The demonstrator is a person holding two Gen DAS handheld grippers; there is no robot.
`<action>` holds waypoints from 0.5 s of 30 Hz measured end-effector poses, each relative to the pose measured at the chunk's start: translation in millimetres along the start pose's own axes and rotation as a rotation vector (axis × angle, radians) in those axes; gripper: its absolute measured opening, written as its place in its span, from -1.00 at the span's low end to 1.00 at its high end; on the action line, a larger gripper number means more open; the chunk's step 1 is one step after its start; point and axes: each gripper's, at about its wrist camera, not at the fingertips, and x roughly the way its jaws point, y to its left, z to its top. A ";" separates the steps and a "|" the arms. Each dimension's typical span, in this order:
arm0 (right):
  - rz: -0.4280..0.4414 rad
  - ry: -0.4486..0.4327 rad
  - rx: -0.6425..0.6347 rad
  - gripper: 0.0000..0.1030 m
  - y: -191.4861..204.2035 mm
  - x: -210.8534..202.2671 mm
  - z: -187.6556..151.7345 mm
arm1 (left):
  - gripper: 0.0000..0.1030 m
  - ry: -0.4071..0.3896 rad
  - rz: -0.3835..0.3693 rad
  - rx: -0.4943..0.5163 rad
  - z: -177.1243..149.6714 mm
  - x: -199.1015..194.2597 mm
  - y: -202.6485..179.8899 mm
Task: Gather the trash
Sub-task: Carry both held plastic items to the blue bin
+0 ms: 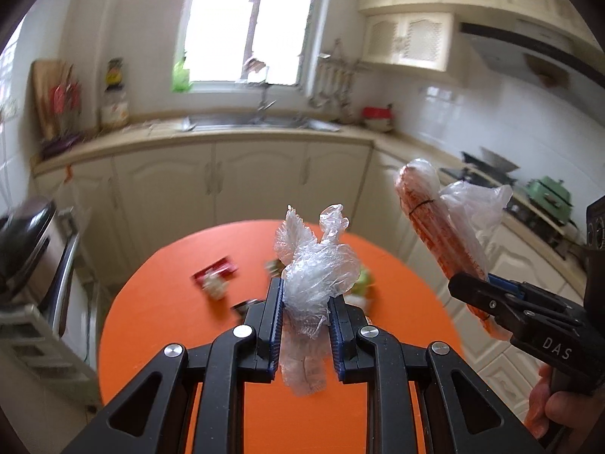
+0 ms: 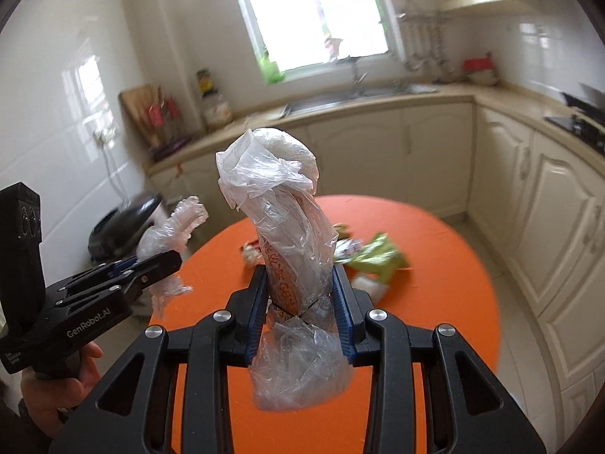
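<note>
Already, two pieces of trash were held aloft above the round orange table point(image 1: 159, 325), so the collecting was judged to be partly done. The left gripper point(image 1: 305, 316) was clamped on a crumpled wad of clear plastic film point(image 1: 317, 268), which stuck up between its blue pads and hung down below them. The right gripper point(image 2: 300, 312) was closed around an orange printed wrapper roll point(image 2: 287, 227) sheathed in a thin clear bag, standing nearly upright over the near edge of the table. Litter remained on the table top: a red packet point(image 1: 215, 270) toward the far left of it, a green wrapper point(image 2: 378, 257) toward the far right, and some small blurred scraps between them that could not be identified. No bin could be made out with certainty; a dark domed lid point(image 1: 24, 230) was seen left of the table. Disposal of both held items and the remaining pickups were judged still outstanding.
</note>
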 end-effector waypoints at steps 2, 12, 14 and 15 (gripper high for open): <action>-0.033 -0.037 0.027 -0.36 -18.8 -25.7 -2.2 | -0.66 -0.018 -0.029 0.028 -11.3 -19.0 -4.8; -0.251 -0.160 0.172 -0.36 -110.8 -135.4 -27.3 | -0.66 -0.031 -0.253 0.204 -47.7 -20.1 -91.0; -0.311 -0.169 0.222 -0.36 -135.4 -155.8 -40.7 | -0.66 -0.005 -0.299 0.237 -55.9 -7.7 -111.1; -0.336 -0.170 0.245 -0.36 -146.5 -162.5 -47.4 | -0.66 0.008 -0.317 0.252 -65.0 -12.5 -125.6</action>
